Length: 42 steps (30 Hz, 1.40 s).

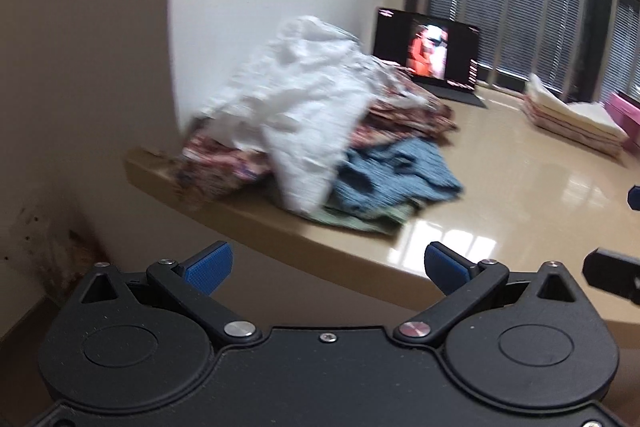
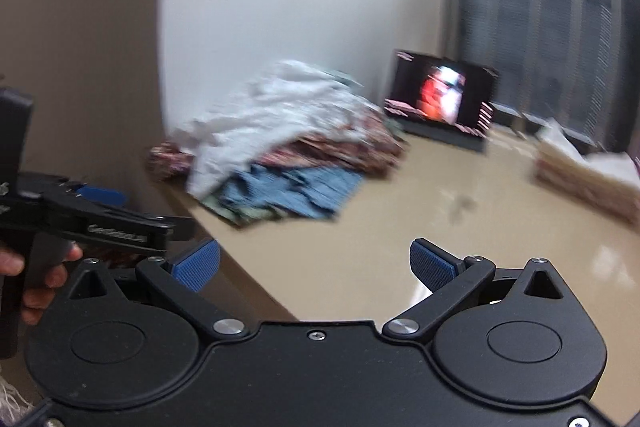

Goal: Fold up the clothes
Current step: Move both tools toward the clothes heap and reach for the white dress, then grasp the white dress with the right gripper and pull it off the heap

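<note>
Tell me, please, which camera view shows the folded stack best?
The left wrist view. There the folded stack is fairly sharp near the window on the table, with separate layers showing. The right wrist view catches the same stack at its right edge, but motion blur smears the layers together.

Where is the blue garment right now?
In both wrist views the blue garment lies at the front of the unfolded pile, under the white cloth, near the table's left edge, ahead of both open grippers.

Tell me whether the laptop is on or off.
On: the open laptop shows a lit picture in red and white on its screen.
</note>
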{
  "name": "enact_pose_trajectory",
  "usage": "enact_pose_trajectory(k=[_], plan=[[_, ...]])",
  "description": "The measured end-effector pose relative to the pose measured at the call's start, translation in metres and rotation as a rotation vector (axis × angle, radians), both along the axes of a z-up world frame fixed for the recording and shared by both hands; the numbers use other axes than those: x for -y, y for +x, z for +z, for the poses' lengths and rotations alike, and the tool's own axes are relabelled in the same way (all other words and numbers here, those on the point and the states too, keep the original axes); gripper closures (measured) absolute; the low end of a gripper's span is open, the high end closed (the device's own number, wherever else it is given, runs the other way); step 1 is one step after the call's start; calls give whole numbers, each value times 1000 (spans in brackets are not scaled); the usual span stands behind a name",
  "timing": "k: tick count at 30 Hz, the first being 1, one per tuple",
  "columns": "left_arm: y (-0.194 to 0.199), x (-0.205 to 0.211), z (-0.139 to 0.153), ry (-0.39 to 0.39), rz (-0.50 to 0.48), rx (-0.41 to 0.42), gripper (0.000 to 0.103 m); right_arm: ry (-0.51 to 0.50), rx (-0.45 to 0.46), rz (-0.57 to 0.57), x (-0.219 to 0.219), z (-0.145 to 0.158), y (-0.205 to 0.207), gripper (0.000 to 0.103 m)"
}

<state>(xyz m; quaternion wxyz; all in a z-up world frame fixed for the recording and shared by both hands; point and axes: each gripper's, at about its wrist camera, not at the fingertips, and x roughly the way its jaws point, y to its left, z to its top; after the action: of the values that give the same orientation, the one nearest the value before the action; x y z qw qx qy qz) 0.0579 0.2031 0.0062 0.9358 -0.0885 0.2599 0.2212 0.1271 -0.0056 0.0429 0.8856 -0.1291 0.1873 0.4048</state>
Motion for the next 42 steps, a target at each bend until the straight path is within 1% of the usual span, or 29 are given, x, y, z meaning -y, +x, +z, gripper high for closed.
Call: enact_pose_trajectory(k=[1, 2, 5, 8, 9, 11, 13, 15, 17, 19, 20, 22, 23, 24, 26, 27, 29, 31, 34, 37, 40, 41, 42], plan=[[0, -6, 1, 13, 19, 3, 0, -11, 20, 26, -11, 0, -1, 1], [0, -12, 2, 25, 37, 6, 0, -14, 20, 49, -22, 1, 1, 1], [-1, -31, 4, 42, 112, 11, 0, -20, 8, 102, -56, -3, 11, 7], [-7, -51, 7, 41, 195, 23, 0, -27, -6, 144, -90, -10, 24, 13], [-11, -58, 7, 40, 217, 28, 0, -30, -11, 158, -101, -12, 29, 20], [-20, -71, 7, 27, 259, 38, 0, -35, -20, 186, -124, -16, 37, 29], [-27, -80, 7, 21, 290, 38, 0, -40, -29, 215, -147, -21, 46, 32], [-32, -88, 6, 24, 312, 34, 0, -39, -97, 207, -165, -30, 58, 34], [-33, -91, 6, 36, 313, 36, 0, -16, -177, 192, -173, -39, 69, 35], [-29, -92, 7, 57, 305, 36, 0, 17, -256, 179, -178, -47, 78, 45], [-27, -93, 7, 64, 302, 37, 0, 38, -294, 173, -179, -50, 82, 52], [-21, -94, 9, 64, 303, 38, 0, 50, -321, 174, -183, -54, 82, 65], [-19, -94, 10, 51, 305, 44, 0, 51, -323, 179, -185, -55, 81, 73], [-19, -94, 11, 33, 306, 54, 0, 57, -331, 187, -185, -55, 80, 86], [-18, -93, 12, 3, 303, 70, 0, 116, -365, 209, -176, -52, 82, 100], [-17, -91, 12, 3, 293, 70, 0, 154, -378, 212, -169, -48, 84, 102], [-15, -87, 12, 3, 274, 69, 0, 240, -410, 208, -152, -40, 91, 103], [-12, -82, 12, 16, 253, 59, 0, 350, -454, 195, -131, -28, 102, 103], [-8, -69, 16, 35, 199, 58, 0, 518, -480, 184, -92, -1, 118, 103], [0, -48, 21, 49, 119, 68, 0, 665, -430, 155, -38, 35, 132, 103], [13, -17, 23, 71, -5, 64, 0, 791, -380, 122, 30, 68, 138, 103], [17, -4, 22, 81, -47, 61, 0, 813, -363, 113, 53, 75, 135, 103], [22, 9, 21, 90, -90, 58, 0, 814, -349, 95, 73, 79, 130, 103]])
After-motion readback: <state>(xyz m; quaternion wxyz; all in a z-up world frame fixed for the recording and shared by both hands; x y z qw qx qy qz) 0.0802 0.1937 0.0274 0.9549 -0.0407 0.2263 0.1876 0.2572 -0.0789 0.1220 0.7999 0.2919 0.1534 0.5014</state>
